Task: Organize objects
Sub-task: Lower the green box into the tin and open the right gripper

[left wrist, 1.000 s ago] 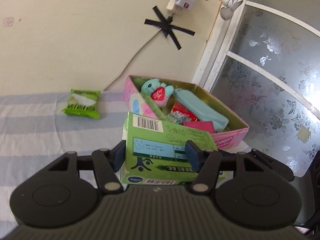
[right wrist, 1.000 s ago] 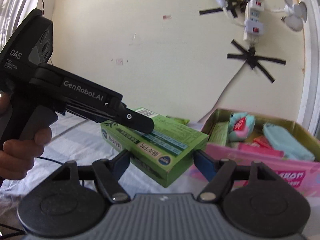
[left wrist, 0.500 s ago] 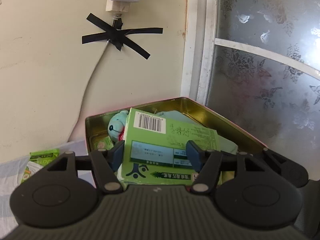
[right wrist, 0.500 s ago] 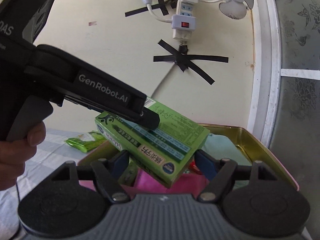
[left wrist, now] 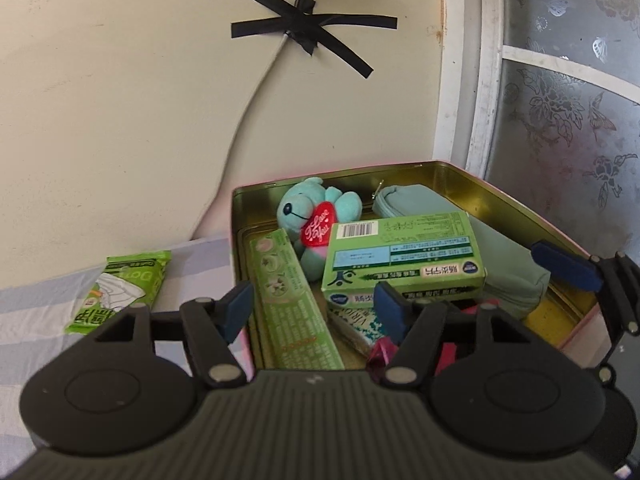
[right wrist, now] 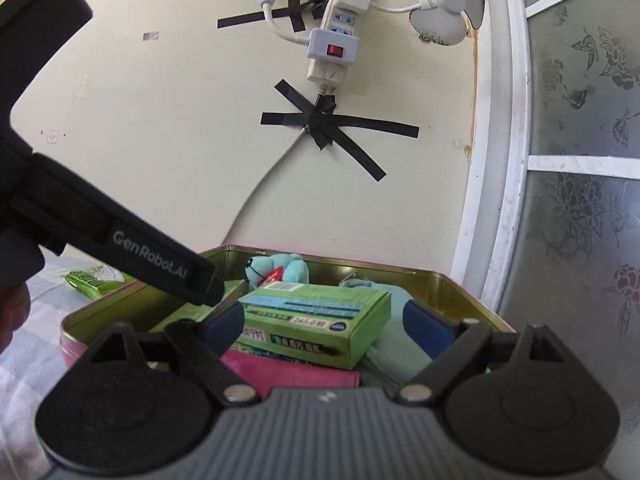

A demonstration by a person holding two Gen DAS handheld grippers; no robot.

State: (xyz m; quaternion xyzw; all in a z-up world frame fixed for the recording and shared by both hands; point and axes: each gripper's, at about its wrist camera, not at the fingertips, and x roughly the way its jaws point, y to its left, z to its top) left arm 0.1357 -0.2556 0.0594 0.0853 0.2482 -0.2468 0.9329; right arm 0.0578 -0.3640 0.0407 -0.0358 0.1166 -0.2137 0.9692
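Over the tin's near edge, from the left wrist view: left gripper [left wrist: 312,307] hanging with blue pads [left wrist: 237,309] apart and nothing squeezed between them; green box [left wrist: 402,258] lying flat inside the gold tin [left wrist: 516,210], on top of other stuff, clear of both pads; teal plush toy [left wrist: 316,216] tucked at the tin's far edge; long green carton [left wrist: 292,304] along the tin's left wall; teal pouch [left wrist: 500,264] by the right wall; one blue pad of the other tool poking in over the tin's right edge; green snack packet [left wrist: 120,290] left out on the striped cloth [left wrist: 36,304], just beside the tin's left wall.

Seen from the right wrist view: right gripper [right wrist: 324,322] with jaws opening wide, green box [right wrist: 316,322] sitting in the gap but pressed by neither pad [right wrist: 426,322]; box resting on a pink item [right wrist: 292,372] near the tin's [right wrist: 472,300] front edge; snack packet [right wrist: 94,280] peeking past the tin's far left corner.

Step in hand, most likely: letting go of the green box, now put away in the tin. Next, probably: pull both tools back and up, clear of the tin's walls; then reach left for the snack packet, pinch it flat, and carry it to a free spot in the tin without knocking the box.
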